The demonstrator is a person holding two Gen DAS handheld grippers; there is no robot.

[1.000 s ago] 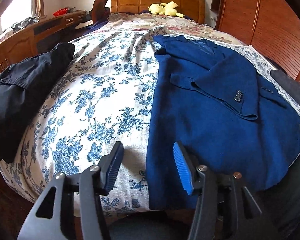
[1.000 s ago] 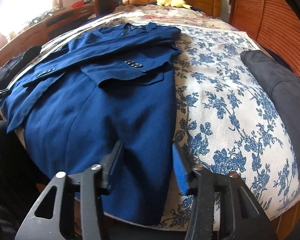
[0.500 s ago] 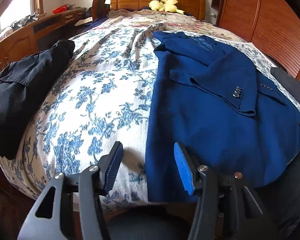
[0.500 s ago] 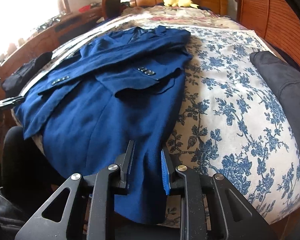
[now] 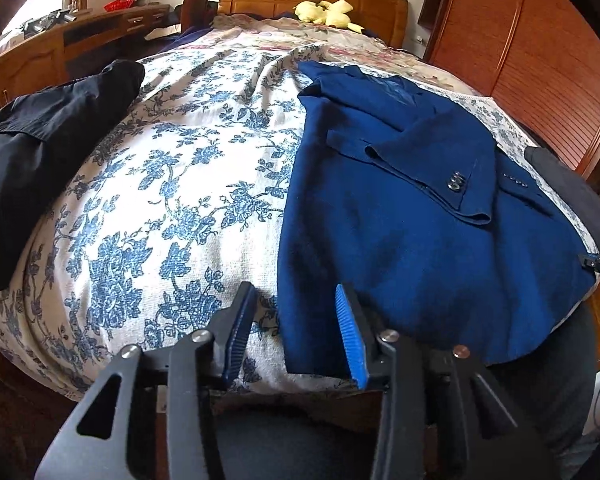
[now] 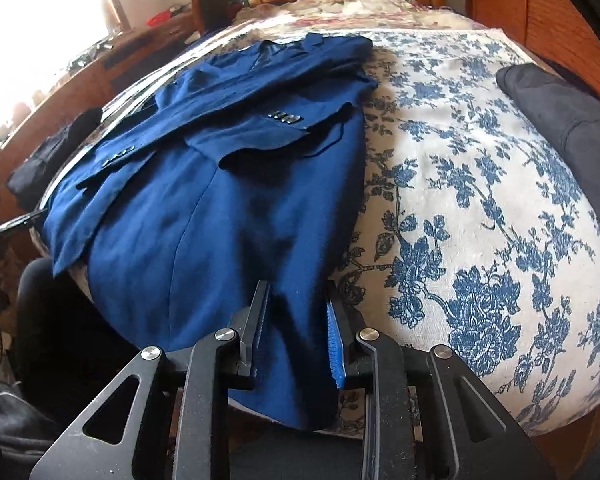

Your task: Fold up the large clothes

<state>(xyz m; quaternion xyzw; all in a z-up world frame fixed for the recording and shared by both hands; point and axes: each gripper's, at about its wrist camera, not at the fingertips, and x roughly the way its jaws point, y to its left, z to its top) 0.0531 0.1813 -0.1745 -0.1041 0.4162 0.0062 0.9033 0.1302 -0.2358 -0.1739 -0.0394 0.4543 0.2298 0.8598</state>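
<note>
Bedroom: white bedspread with blue flower print [image 5: 172, 184] over a bed with a wooden headboard [image 5: 312, 4], yellow plush toy [image 5: 326, 12] at 12 o'clock by the headboard, slatted wooden wardrobe [image 5: 540, 72] at 2 o'clock. Diff vs a second ago: left gripper [image 5: 296, 334] jaws have just been closing, now a narrower gap with the near corner of the blue suit jacket [image 5: 400, 220] hem between them but pads not pressing it; right gripper [image 6: 296, 330] jaws narrowed from wide, then eased slightly apart, and now straddle the jacket's other near hem edge [image 6: 228, 240]. Fabric fills the gap, but I cannot tell if the pads actually bite. Jacket hasn't moved. Jacket lies flat, back up, both sleeves folded across it, cuff buttons [image 5: 456, 182] visible; long axis runs 6 to 12 o'clock, collar toward the headboard, hem at the near bed edge and drooping slightly over it. In the left view it sits in the right half; in the right view, the left half. Both grippers pitched steeply down at the hem from the foot of the bed, one at each bottom corner. Black garment [image 5: 40, 152] at 9 o'clock in the left view, dark grey folded garment [image 6: 568, 120] at 2 o'clock in the right view, both well apart from the jacket.
</note>
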